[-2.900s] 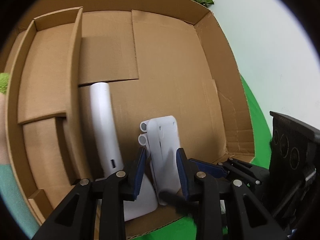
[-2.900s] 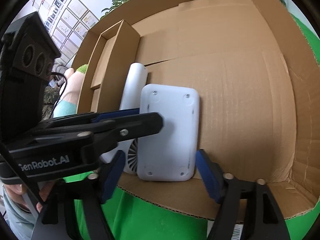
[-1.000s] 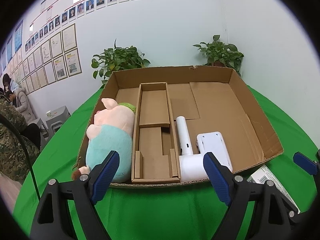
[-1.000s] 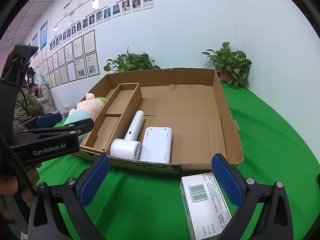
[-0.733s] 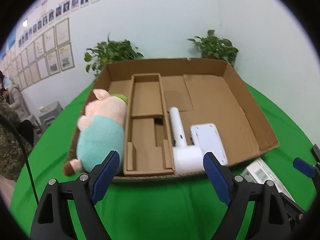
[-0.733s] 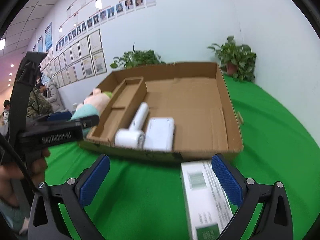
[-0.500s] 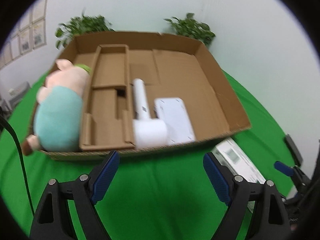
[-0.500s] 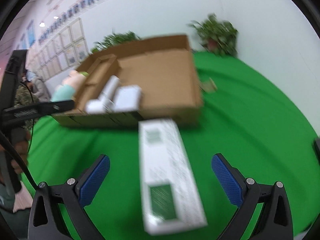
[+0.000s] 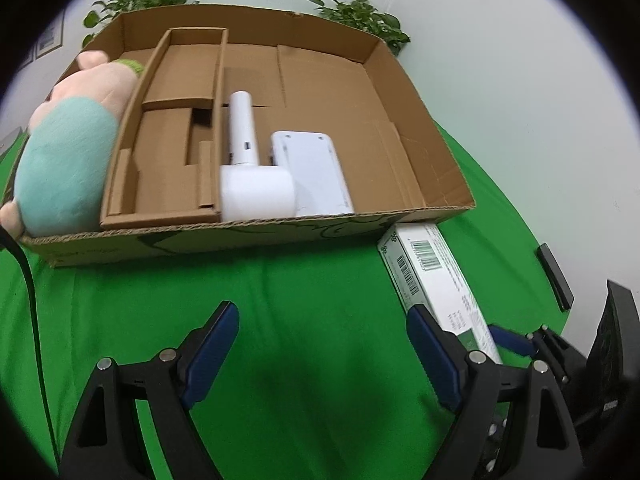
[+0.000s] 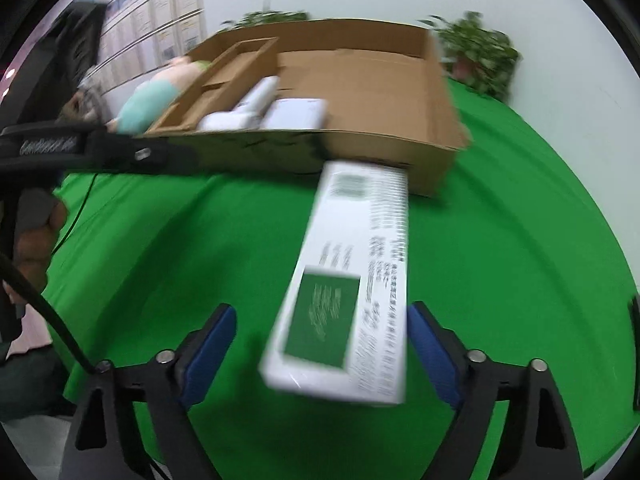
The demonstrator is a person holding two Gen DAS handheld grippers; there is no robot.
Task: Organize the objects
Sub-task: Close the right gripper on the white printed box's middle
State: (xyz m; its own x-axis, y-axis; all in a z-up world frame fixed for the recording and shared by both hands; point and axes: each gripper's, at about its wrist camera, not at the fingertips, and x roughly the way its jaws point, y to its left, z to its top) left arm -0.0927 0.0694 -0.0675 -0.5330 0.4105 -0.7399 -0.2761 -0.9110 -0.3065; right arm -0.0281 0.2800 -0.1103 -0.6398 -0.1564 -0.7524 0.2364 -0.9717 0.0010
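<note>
A long white box with a green label (image 10: 360, 264) lies on the green cloth, one end against the front wall of the cardboard tray (image 10: 360, 148). My right gripper (image 10: 320, 320) straddles its near end. Its jaws are closing, the right pad is almost at the box's side, and a gap shows on the left. My left gripper (image 9: 320, 320) stands open over bare cloth, left of the same box (image 9: 434, 276). Inside the tray (image 9: 240, 236) lie a white hair dryer (image 9: 252, 184), a flat white device (image 9: 316, 172) and a plush pig (image 9: 68, 160).
Potted plants (image 9: 360, 16) stand behind the tray by the white wall. A small black bar (image 9: 554, 276) lies on the cloth to the right. A person's hand (image 10: 36, 252) grips the left tool, and a black cable (image 9: 28, 280) hangs at the left.
Both grippers have tipped down and sunk toward the cloth in front of the tray. The white box has come between the right jaws, which have narrowed. The left jaws keep their width.
</note>
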